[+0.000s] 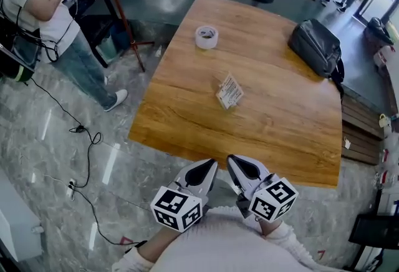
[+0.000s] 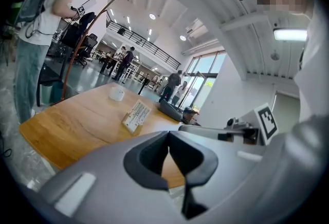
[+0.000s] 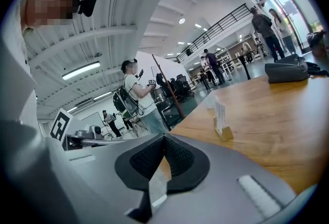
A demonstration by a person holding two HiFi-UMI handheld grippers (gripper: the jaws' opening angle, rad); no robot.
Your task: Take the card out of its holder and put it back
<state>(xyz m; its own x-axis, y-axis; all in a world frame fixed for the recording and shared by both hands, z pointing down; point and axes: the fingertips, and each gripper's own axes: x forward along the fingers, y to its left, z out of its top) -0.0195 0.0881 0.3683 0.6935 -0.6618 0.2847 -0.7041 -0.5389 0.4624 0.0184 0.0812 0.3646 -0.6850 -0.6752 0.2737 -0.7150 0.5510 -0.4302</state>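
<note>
Two grippers, head view: left gripper (image 1: 209, 166) and right gripper (image 1: 235, 160) hang side by side just off the near edge of the table (image 1: 280, 127). Both are pinched closed with nothing in them.
Card, head view: the card (image 1: 230, 90) stands in its holder (image 1: 221, 102) around the middle of the table, well apart from both grippers.
Progress, head view: looks to me like zero steps done. The card's in the holder and nothing's touching it, so the pull-out and the put-back are both left.
Other stuff, head view: tape roll (image 1: 206, 37) further back, dark bag (image 1: 317, 46) at the far right corner.
Jaws, left gripper view: the tips meet with nothing between them, only table showing through the gap lower down.
Card, left gripper view: the card (image 2: 137, 113) is white, printed, thin and flat, and the holder (image 2: 127, 124) is a small pale wooden block. The tabletop is warm wood grain with a smooth sheen.
Jaws, right gripper view: closed tight too, and empty. The pads are black and finely textured, rubbery looking, on smooth grey plastic shells.
Card, right gripper view: the card (image 3: 220, 114) shows nearly edge-on, a really thin sheet, so I'd guess it wants a careful pinch. The bag looks soft and slouchy.
</note>
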